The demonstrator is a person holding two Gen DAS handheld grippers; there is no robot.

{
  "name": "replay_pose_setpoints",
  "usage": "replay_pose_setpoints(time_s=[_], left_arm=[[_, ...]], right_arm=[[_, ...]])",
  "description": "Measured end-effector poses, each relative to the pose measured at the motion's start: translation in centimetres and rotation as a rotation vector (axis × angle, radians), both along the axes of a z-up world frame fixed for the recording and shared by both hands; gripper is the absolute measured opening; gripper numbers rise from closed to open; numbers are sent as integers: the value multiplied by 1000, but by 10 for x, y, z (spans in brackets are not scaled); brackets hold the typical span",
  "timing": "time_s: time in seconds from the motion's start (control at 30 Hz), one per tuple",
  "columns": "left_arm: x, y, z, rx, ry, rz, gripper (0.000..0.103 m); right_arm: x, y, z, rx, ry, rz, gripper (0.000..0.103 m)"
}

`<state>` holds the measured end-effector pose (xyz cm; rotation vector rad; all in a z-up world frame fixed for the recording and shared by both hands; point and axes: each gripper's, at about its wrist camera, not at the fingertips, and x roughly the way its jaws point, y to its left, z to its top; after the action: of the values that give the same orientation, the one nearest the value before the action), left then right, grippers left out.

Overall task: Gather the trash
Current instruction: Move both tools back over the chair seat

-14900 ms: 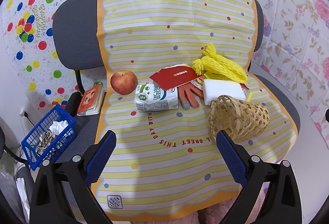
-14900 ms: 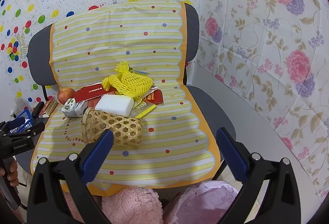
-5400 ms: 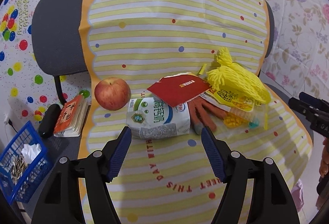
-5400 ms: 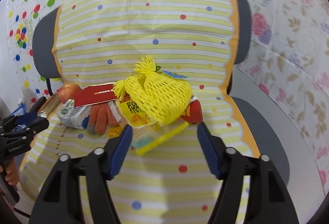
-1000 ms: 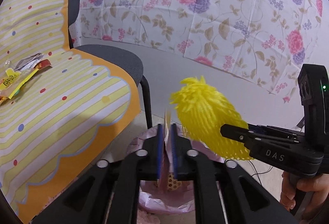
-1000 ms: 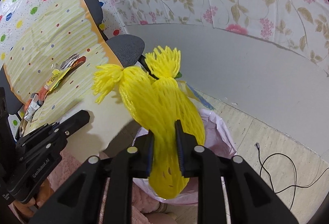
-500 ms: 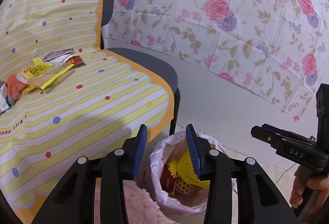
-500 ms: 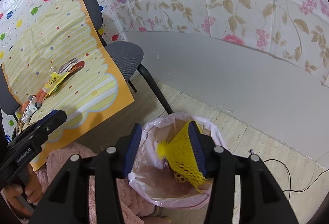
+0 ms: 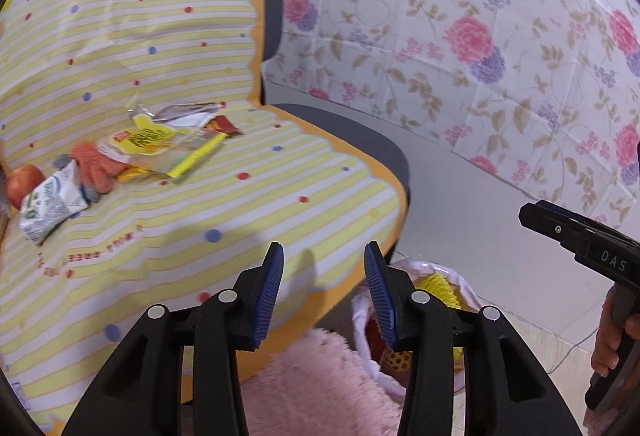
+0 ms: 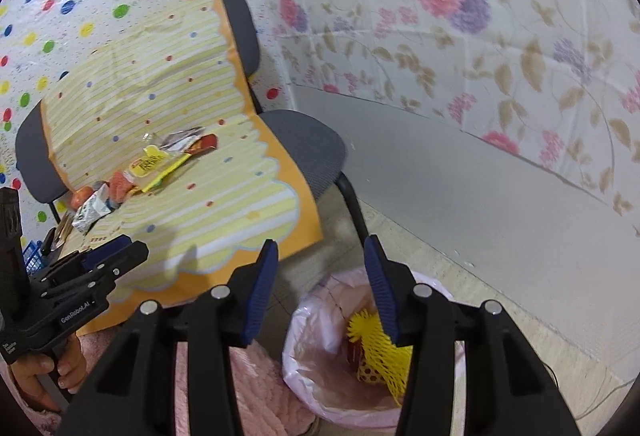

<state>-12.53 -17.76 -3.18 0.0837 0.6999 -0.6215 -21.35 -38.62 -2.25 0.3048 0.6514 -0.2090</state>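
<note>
The left claw (image 9: 324,276) is opening, its blue pads (image 9: 269,292) apart with nothing between them, over the front edge of the chair (image 9: 360,139). The right claw (image 10: 320,278) is closing a little, yet its pads (image 10: 260,292) stand apart and empty above the bin (image 10: 304,320).

The bin, lined with a pink bag, stands on the floor just beside the chair's front corner. Inside it lies the yellow net (image 10: 376,344), with a red scrap and a dotted yellow piece beneath it.

A striped yellow cloth (image 9: 160,220) covers the chair. On its seat, well apart from both claws, lie the remaining things: a yellow wrapper (image 9: 160,143) with a silver and a red wrapper just behind it, an orange glove (image 9: 96,167) touching the wrapper, a carton (image 9: 52,203) beside the glove, and an apple (image 9: 22,183) at the far left.

A pink fluffy fabric (image 9: 320,388) lies below the claws, beside the bin.
</note>
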Motion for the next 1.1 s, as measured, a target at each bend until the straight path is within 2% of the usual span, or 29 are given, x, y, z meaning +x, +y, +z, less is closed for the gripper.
replay_pose_setpoints(time_s=[0.17,0.27,0.5,0.6,0.73,0.8,0.97,1.1], left_arm=[[13,33,10,19,-30,83,48],[27,61,11,28,-26,165,58],[52,118,13,48,-28,319,59],[66,143,10,72,-29,376,67],[90,183,-1,100,-12,473,68],[101,202,-7,91,6,507,68],[124,228,-18,92,32,525,68],[142,231,-28,97,61,493,66]], right_arm=[[34,24,10,-13,-12,94,45],[58,44,14,-22,-10,153,45],[106,81,18,-20,-4,255,45],[122,94,17,-19,5,283,45],[145,111,17,-35,15,306,46],[156,118,16,-39,22,312,49],[189,136,11,-89,38,311,72],[208,145,8,-99,53,316,78]])
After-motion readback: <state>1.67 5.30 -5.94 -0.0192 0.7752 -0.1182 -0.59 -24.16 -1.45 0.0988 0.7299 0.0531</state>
